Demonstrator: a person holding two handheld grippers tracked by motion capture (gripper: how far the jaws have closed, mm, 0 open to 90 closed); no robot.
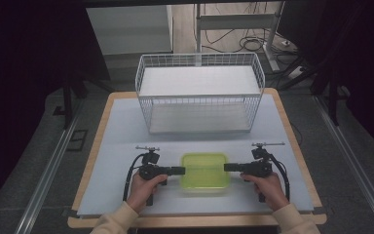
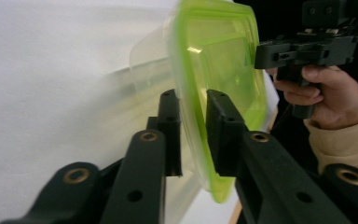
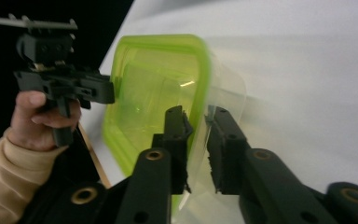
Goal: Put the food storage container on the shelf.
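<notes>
White-covered table, wire basket, green-lidded container

One clear container with a green lid is sitting on the table, and it is the single box of its kind there. One white wire basket is standing behind it. Two grippers are showing: the left gripper and the right gripper (each one is carrying two black jaws, making four jaws altogether). Two hands are holding them, the left hand and the right hand. One table is bearing all of it, and two metal rails are running along the floor beside it.
</notes>
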